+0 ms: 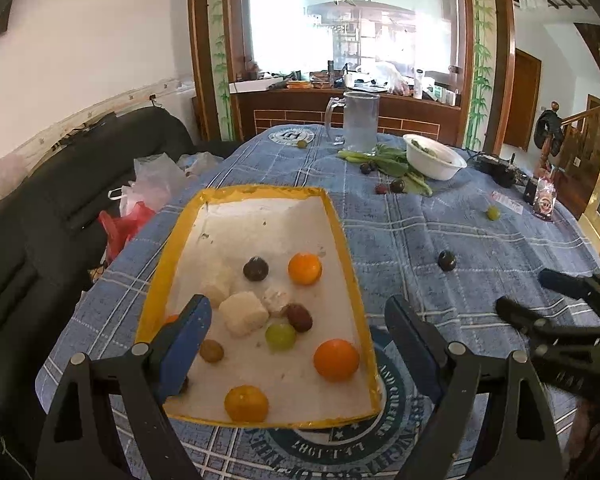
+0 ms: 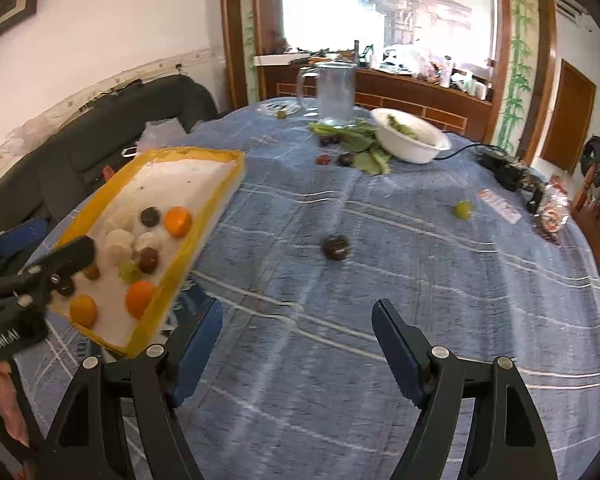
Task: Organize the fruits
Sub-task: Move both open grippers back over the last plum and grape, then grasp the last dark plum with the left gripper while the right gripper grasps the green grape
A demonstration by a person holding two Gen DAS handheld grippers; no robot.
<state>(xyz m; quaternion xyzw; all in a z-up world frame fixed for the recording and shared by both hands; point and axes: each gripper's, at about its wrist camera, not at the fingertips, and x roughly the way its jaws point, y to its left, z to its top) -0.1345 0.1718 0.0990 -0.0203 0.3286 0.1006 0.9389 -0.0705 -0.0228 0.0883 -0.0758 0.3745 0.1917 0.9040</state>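
A white foam tray with a yellow rim (image 1: 350, 264) (image 2: 204, 216) lies on the blue checked tablecloth (image 1: 440, 232). It holds several fruits: oranges (image 1: 336, 360), a green grape (image 1: 280, 336), dark plums (image 1: 256, 269) and white foam chunks (image 1: 244, 314). My left gripper (image 1: 300, 340) is open and empty above the tray's near end. My right gripper (image 2: 298, 348) is open and empty over the cloth right of the tray. Loose on the cloth lie a dark plum (image 1: 447, 260) (image 2: 336, 247) and a green grape (image 1: 493, 213) (image 2: 463, 209).
At the far side stand a glass pitcher (image 1: 360, 120), a white bowl (image 1: 434, 156) on leafy greens (image 1: 388, 164), with more small fruits (image 1: 388, 187) beside them. A black cable device (image 2: 508, 168) and a snack packet (image 1: 544, 200) lie right. A black sofa (image 1: 60, 200) is left.
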